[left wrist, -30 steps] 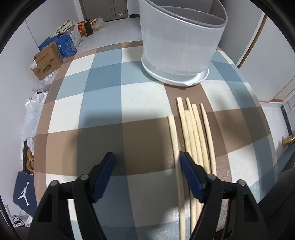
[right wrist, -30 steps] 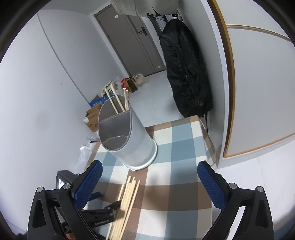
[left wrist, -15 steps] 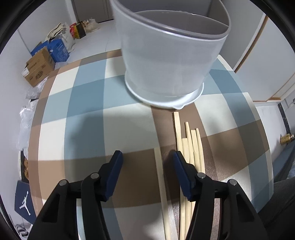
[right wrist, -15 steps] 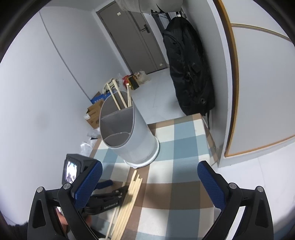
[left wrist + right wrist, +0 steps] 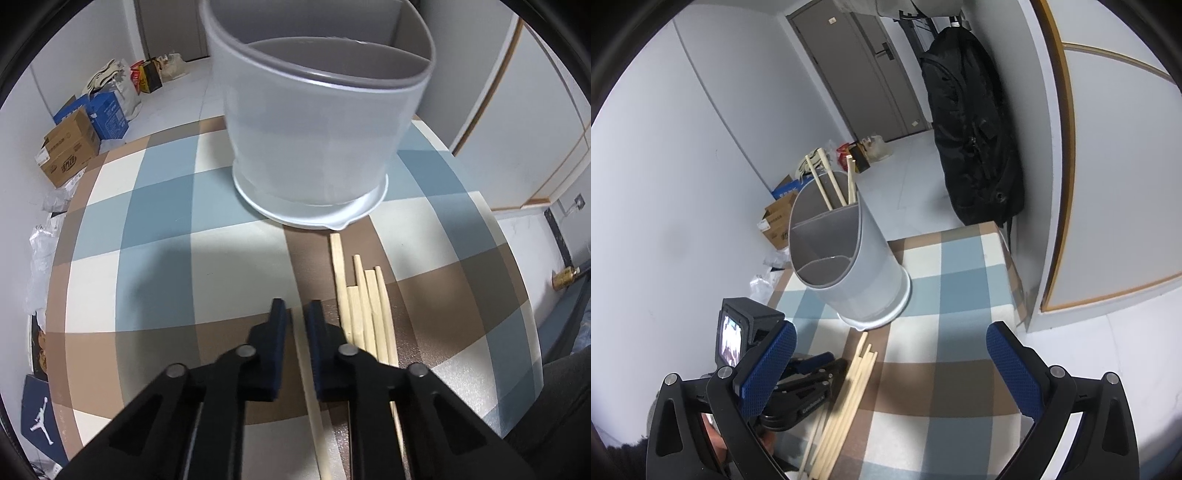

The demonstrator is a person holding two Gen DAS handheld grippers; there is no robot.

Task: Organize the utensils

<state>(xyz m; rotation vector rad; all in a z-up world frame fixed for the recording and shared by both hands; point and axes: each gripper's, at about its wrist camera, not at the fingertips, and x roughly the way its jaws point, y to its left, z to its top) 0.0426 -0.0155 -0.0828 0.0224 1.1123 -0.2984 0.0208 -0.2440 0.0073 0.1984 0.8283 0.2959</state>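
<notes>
A grey divided utensil holder (image 5: 317, 122) stands on a checked tablecloth (image 5: 155, 229). Several wooden chopsticks (image 5: 364, 306) lie side by side in front of it. My left gripper (image 5: 296, 314) has closed its jaws around one separate chopstick (image 5: 308, 373) lying left of the bundle. In the right wrist view the holder (image 5: 846, 266) has three chopsticks (image 5: 834, 184) standing in its back compartment, and the loose bundle (image 5: 849, 387) lies on the cloth. My right gripper (image 5: 890, 369) is wide open and empty, held above the table.
Cardboard boxes (image 5: 70, 147) and bags sit on the floor beyond the table's left edge. A black jacket (image 5: 975, 129) hangs by the wall near a grey door (image 5: 857, 66). The table's right edge (image 5: 1008, 266) is close to a wall panel.
My left gripper moved forward toward the holder and its jaws closed from wide open onto the single chopstick. The right gripper stayed open and high.
</notes>
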